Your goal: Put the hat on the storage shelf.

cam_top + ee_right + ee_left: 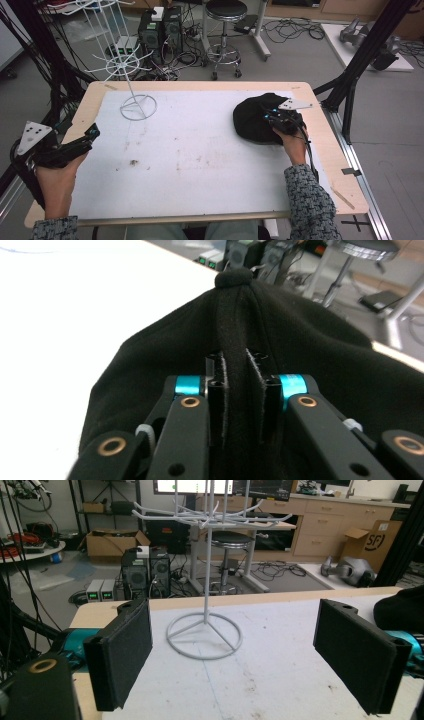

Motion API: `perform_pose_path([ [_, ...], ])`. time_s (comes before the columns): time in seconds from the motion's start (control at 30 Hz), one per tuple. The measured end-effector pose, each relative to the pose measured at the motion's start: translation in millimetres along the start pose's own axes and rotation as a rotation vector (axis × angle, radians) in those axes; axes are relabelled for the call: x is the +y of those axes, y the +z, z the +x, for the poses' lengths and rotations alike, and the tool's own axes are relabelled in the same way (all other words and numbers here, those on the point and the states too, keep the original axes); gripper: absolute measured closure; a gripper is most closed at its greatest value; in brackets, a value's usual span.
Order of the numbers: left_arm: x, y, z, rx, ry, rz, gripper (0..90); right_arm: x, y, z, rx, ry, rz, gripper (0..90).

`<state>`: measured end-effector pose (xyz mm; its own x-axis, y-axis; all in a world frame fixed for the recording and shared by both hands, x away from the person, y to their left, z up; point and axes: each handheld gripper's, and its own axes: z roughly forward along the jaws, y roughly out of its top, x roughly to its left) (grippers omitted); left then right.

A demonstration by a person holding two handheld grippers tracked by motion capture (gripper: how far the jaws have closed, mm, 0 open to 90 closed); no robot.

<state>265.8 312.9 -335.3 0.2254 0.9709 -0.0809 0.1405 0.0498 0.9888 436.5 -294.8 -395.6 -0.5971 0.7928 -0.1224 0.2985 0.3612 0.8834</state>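
A black cap (pixel 250 125) lies on the right side of the white table mat (pixel 200 160). My right gripper (pixel 274 118) rests on the cap's right part, shut on a raised fold of its fabric. In the right gripper view the two pads (pixel 218 385) pinch that fold of the cap (pixel 310 335), just below its top button. My left gripper (pixel 93 133) hovers at the table's left edge, jaws wide open with nothing between them. In the left gripper view my left gripper (pixel 235 617) faces the white wire rack (pixel 206 580), and the cap (pixel 400 611) shows at the right edge.
The wire rack (pixel 132 90) stands on a ring base at the back left of the mat. A black frame strut (pixel 360 65) rises beside the table's right rear corner. A stool (pixel 225 30), computer boxes and cables sit on the floor behind the table.
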Motion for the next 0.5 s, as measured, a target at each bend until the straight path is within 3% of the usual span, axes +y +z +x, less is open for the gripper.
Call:
perform_pose_path([
  [0.2,3.0,-4.6,4.1,0.006,-0.016,-0.020,16.1,5.4,-5.9,3.0,-0.035,0.022,-0.071,82.0],
  [0.27,4.6,-6.3,6.1,0.007,-0.023,-0.028,16.1,7.4,-10.0,0.1,-0.054,0.066,-0.126,82.8],
  [0.37,6.9,-7.5,6.7,0.003,-0.028,-0.040,16.1,8.3,-11.2,-2.7,-0.063,0.083,-0.146,83.0],
  [0.4,7.5,-7.5,6.4,0.000,-0.030,-0.043,16.1,9.8,-13.3,-6.2,-0.069,0.122,-0.177,83.2],
  [0.43,8.1,-7.4,6.1,-0.001,-0.028,-0.045,16.1,9.8,-13.3,-6.2,-0.069,0.122,-0.177,83.2],
  [0.5,8.7,-7.1,5.3,-0.004,-0.026,-0.045,16.1,13.2,-16.5,-10.8,-0.079,0.169,-0.204,83.5],
])
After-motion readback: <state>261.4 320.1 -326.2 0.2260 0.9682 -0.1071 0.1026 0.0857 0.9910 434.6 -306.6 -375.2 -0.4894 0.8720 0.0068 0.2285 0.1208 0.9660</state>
